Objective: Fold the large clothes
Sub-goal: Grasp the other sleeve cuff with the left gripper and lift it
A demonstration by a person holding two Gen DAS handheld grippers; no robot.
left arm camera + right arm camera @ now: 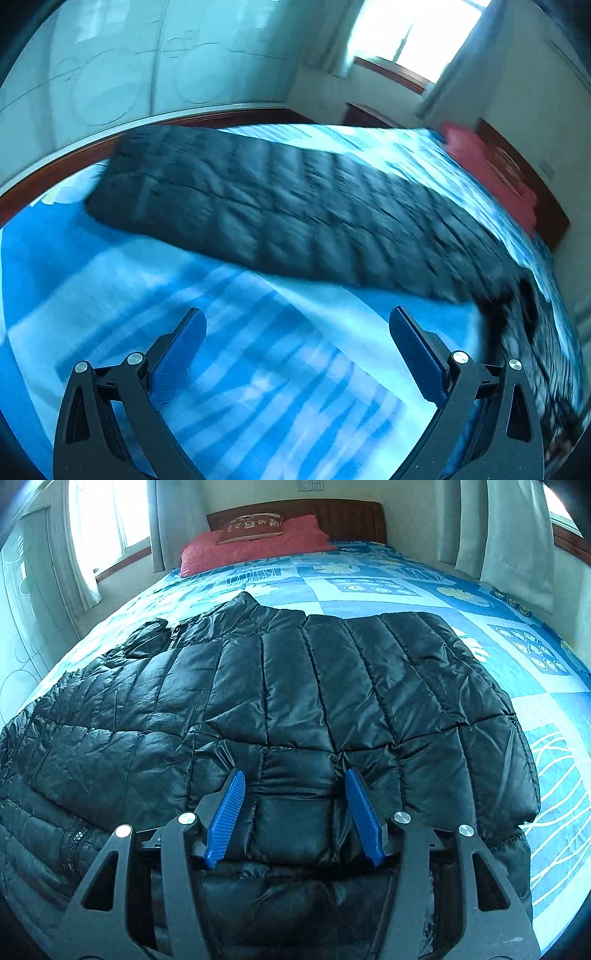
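Note:
A black quilted puffer jacket [280,701] lies spread on the blue patterned bed sheet [406,587], collar toward the headboard. My right gripper [295,775] sits low over the jacket's near part, its blue fingers [225,816] partly apart with a puffed panel of jacket between them; I cannot tell whether they pinch it. In the left wrist view the jacket [288,210] is blurred and stretches across the bed. My left gripper [297,319] is open and empty above bare sheet [258,369], short of the jacket's edge.
A red pillow [255,546] with a brown cushion [251,528] lies against the wooden headboard [347,515]. Curtained windows [103,520] stand on both sides. A wooden bed frame [55,173] and wall [110,66] lie beyond the jacket.

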